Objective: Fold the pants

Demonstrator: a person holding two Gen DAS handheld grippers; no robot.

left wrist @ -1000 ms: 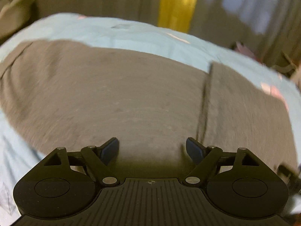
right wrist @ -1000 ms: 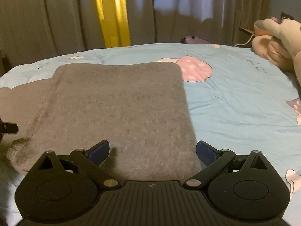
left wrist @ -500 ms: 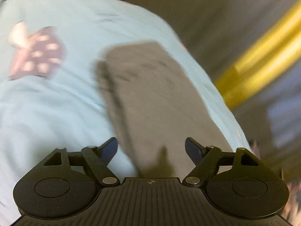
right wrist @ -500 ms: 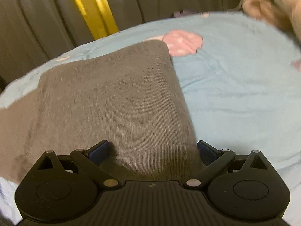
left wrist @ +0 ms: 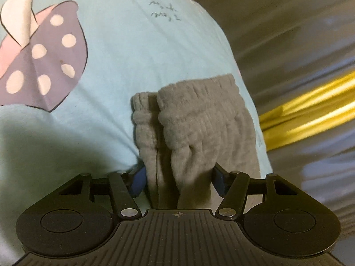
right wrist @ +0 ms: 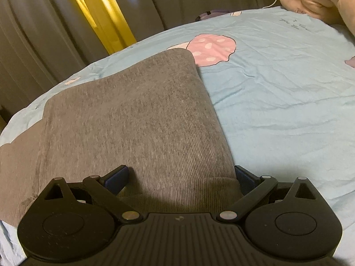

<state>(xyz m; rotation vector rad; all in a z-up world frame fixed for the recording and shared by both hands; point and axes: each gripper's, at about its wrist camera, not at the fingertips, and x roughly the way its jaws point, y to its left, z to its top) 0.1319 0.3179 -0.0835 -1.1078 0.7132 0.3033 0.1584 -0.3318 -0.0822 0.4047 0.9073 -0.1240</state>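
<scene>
lengthwise, pants (left wrist: 195,122) run away from left tool (left wrist: 179,177) (closing, cuffs between); right tool (right wrist: 182,177) wide.

Grey pants (right wrist: 133,119) — folded, on bed

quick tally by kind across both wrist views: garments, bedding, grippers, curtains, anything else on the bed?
Grey pants: 1
Light-blue bedsheet: 1
Grippers: 2, the left gripper with jaws closing around the pants' gathered waistband, the right gripper with jaws open over the cloth
Yellow curtain: 1
Pink plush toy: 1
Total: 6
</scene>
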